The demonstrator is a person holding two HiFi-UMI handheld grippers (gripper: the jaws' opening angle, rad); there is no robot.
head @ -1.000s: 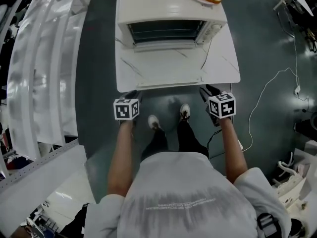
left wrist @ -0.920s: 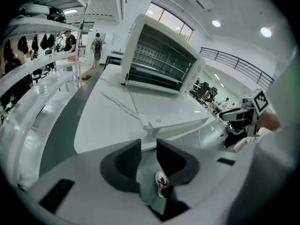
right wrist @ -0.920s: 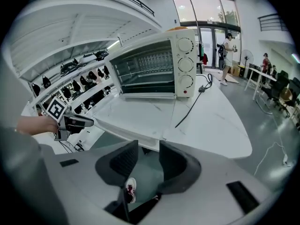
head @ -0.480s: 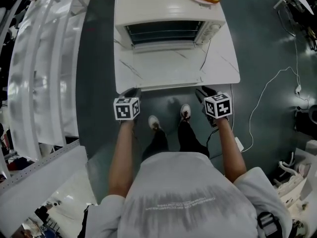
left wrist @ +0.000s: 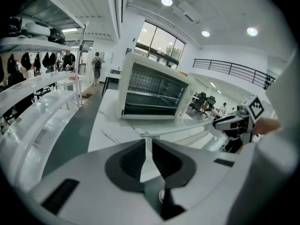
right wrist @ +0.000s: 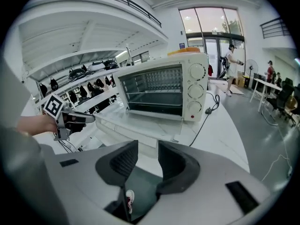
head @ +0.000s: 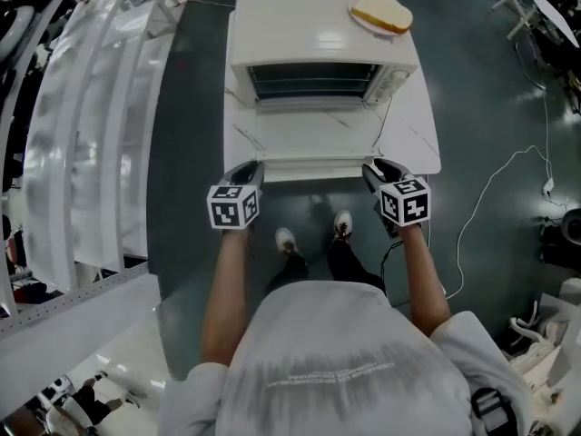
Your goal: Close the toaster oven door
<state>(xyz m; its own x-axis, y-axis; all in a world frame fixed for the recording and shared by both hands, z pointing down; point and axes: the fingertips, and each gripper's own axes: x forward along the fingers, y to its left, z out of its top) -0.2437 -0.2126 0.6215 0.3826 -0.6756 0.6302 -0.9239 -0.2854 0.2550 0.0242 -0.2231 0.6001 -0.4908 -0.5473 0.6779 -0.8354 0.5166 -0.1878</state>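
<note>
Now, on the table (head: 419, 139), the oven (head: 318, 25) has its door (head: 313, 136) lying flat open, with the left gripper (head: 247, 173) and right gripper (head: 374, 169), both slightly parted and empty, near its front edge; an uneven lift could twist it or jolt the bread (head: 381, 12).

No words, brands or numbers can be read. The cubes on the left gripper (head: 246, 170) and right gripper (head: 376, 169) bear only black-and-white square patterns. A line of print across the person's shirt (head: 331, 369) is too blurred to read.
</note>
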